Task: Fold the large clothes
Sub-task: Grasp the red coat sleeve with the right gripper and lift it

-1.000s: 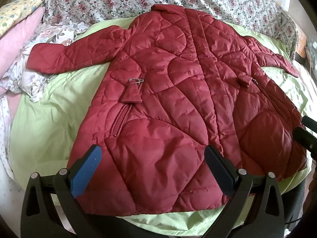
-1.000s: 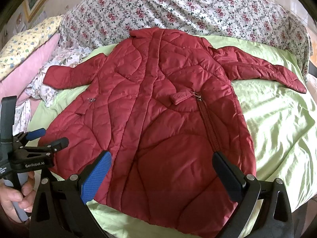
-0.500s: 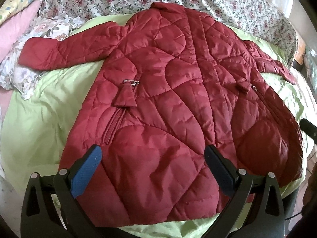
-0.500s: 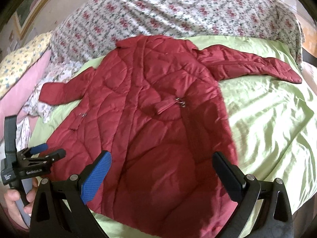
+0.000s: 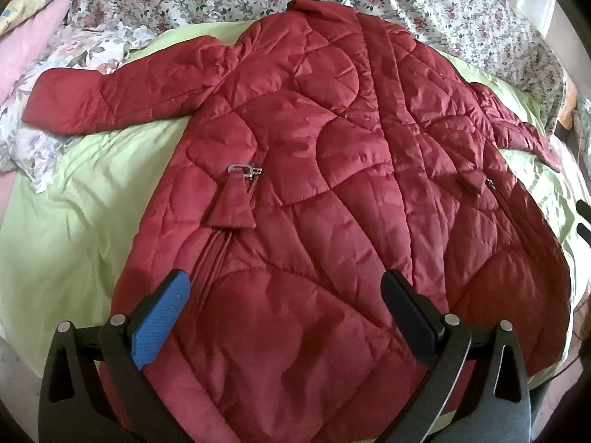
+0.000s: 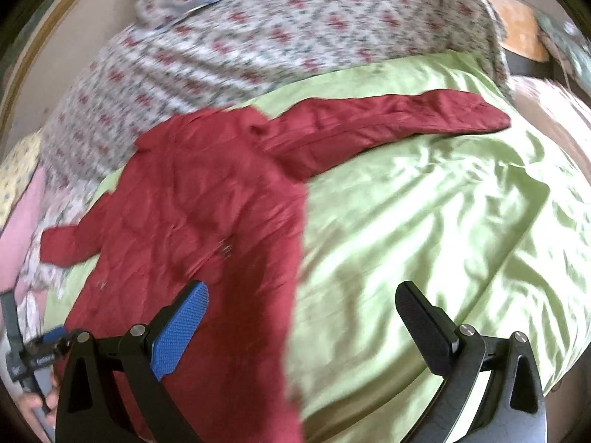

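Observation:
A dark red quilted coat [image 5: 332, 192] lies flat, front up, on a light green bedsheet [image 5: 74, 221], sleeves spread out to both sides. My left gripper [image 5: 284, 313] is open and empty above the coat's lower hem. In the blurred right wrist view the coat [image 6: 207, 199] fills the left half, with its right sleeve [image 6: 388, 118] stretched across the sheet. My right gripper [image 6: 301, 317] is open and empty above the coat's right edge and the green sheet [image 6: 424, 221]. The left gripper [image 6: 40, 358] shows at the lower left there.
A floral quilt [image 5: 424, 7] is heaped along the back of the bed. Pink and floral bedding [image 5: 33, 55] lies at the left under the coat's left sleeve cuff [image 5: 62, 99]. The bed's front edge runs just under both grippers.
The left gripper has moved closer over the coat's lower part. The right gripper has swung to the right, so the green sheet and right sleeve now fill its view.

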{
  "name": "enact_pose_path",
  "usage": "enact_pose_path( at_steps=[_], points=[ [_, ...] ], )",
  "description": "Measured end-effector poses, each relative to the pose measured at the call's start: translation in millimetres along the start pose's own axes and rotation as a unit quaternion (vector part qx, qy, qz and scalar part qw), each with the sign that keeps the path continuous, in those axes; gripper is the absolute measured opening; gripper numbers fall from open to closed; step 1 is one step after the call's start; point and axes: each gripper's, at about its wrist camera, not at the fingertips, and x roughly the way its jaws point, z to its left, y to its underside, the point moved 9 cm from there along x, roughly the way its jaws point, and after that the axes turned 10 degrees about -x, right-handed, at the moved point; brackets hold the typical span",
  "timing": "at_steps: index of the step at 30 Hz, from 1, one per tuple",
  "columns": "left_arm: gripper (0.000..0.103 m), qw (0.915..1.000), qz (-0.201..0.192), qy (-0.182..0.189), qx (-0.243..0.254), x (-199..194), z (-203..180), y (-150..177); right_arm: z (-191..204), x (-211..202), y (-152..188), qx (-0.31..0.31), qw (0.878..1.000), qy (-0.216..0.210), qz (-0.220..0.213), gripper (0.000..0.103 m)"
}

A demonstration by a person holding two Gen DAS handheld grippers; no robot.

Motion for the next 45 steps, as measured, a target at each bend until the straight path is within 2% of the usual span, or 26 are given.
enact_pose_path(
  at_steps=[9,15,20,30,34,36,39,45],
  points=[
    [0.103,0.9996,0.024,0.006,0.008,25.9,-16.1,-7.3,-98.3,29.2,-40.1,0.078,0.996,0.033,-0.032,0.099],
    [0.103,0.9992,0.038,0.005,0.014,40.9,-24.5,-9.3,-161.7,73.5,-62.5,0.169,0.984,0.003,-0.049,0.077],
    [0.103,0.9987,0.047,-0.005,0.021,51.8,-26.7,-9.8,-202.3,116.4,-80.6,0.227,0.972,-0.015,-0.064,0.066],
    [0.103,0.9977,0.057,-0.027,0.023,72.4,-19.9,-14.0,-254.2,151.4,-118.0,0.249,0.963,0.033,-0.094,0.052],
    [0.103,0.9977,0.056,-0.027,0.027,74.3,-22.3,-14.4,-262.6,151.5,-127.4,0.241,0.964,0.053,-0.101,0.033],
    [0.103,0.9977,0.057,-0.026,0.026,74.7,-21.7,-14.7,-258.1,145.6,-133.5,0.225,0.966,0.06,-0.11,0.016],
    [0.103,0.9977,0.059,-0.023,0.024,73.6,-21.5,-13.3,-242.5,134.9,-143.8,0.186,0.973,0.07,-0.119,0.01],
    [0.103,0.9981,0.057,-0.012,0.022,63.2,-21.3,-10.8,-184.1,118.6,-161.3,0.097,0.986,0.044,-0.13,0.009]
  ],
)
